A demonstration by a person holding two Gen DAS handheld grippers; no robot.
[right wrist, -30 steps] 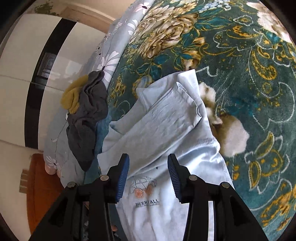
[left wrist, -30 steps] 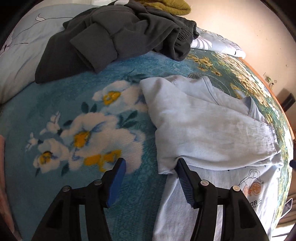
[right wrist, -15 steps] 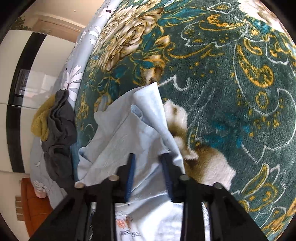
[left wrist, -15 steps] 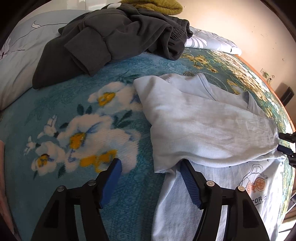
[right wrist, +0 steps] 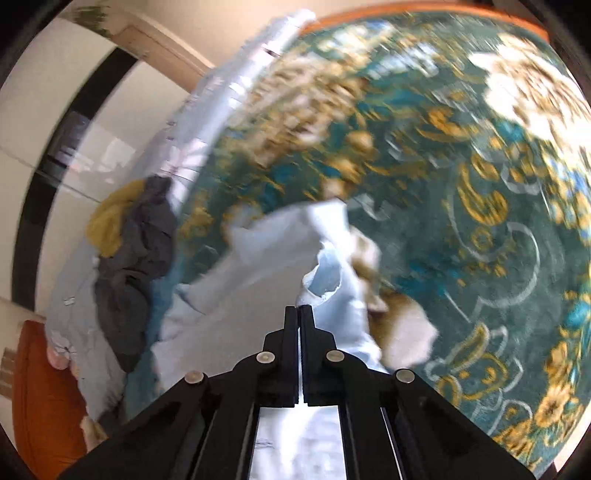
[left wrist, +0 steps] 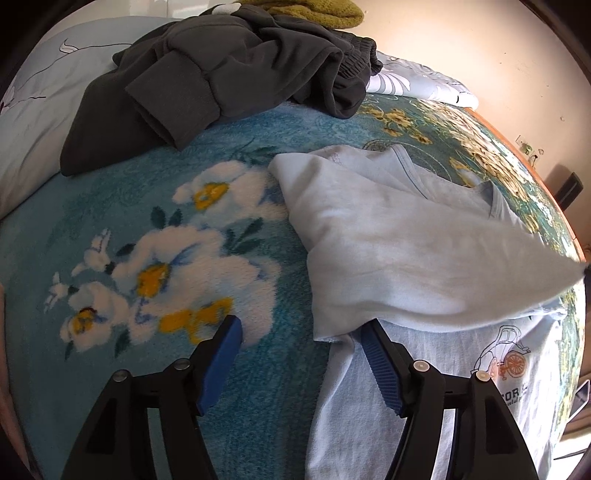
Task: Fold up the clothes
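**Right gripper pinches the shirt's folded corner; left gripper waits wide at the other edge**

In the right wrist view the right gripper (right wrist: 298,308) has its jaws pressed together at lower centre, with a crumpled tip of the pale blue T-shirt (right wrist: 258,266) caught between them. The frame is blurred, so how deep the bite goes cannot be told. In the left wrist view the left gripper (left wrist: 301,332) stands wide: one pad is over the floral blanket (left wrist: 155,266), the other lies just at the raw edge of the folded-over flap, and nothing is between them.

The shirt (left wrist: 413,251) lies right of centre on the blanket, its upper part doubled over the printed front and its neckline showing at upper right. One corner is drawn out to a point at the right edge of the frame.

The step in hand looks like carrying that flap across. To do it well, the left gripper should probably take the near corner before the pull goes on, so both corners travel level and the fold line stays straight; a one-sided pull would skew the cloth.

The shirt's print, lower right, shows an orange-wheeled vehicle drawing above letters reading "OR"; the rest is cut off. A dark grey garment (left wrist: 229,74) and a mustard one (left wrist: 317,13) sit heaped at the top.
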